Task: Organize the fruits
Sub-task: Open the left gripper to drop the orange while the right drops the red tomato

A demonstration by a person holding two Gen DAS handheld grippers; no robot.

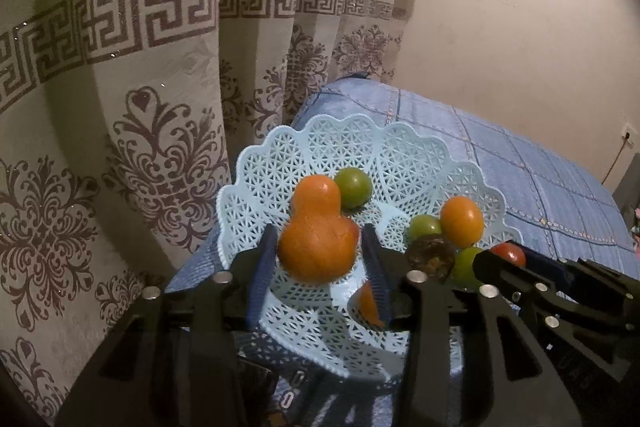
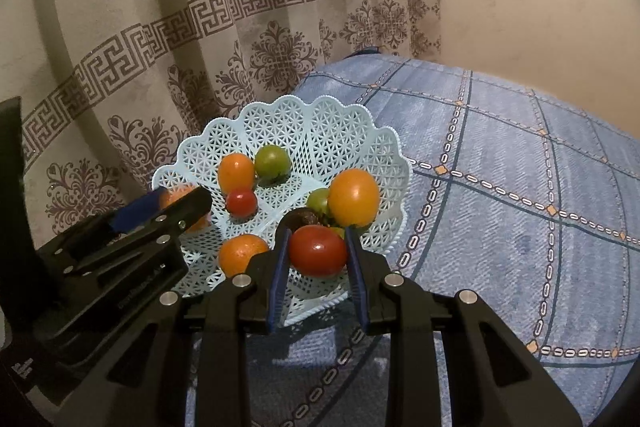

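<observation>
**Both grippers over the fruit basket**

No writing on either tool is legible. The left gripper clasps a large orange fruit between its blue pads above the pale blue lattice plastic basket. The right gripper grips a red tomato over the basket's near rim. Only the right wrist view shows a small red tomato inside, with a green tomato, other orange fruits and a dark shrivelled fruit. The basket sits on a blue checked bedspread.

Both tongs clamped, side by side
</observation>
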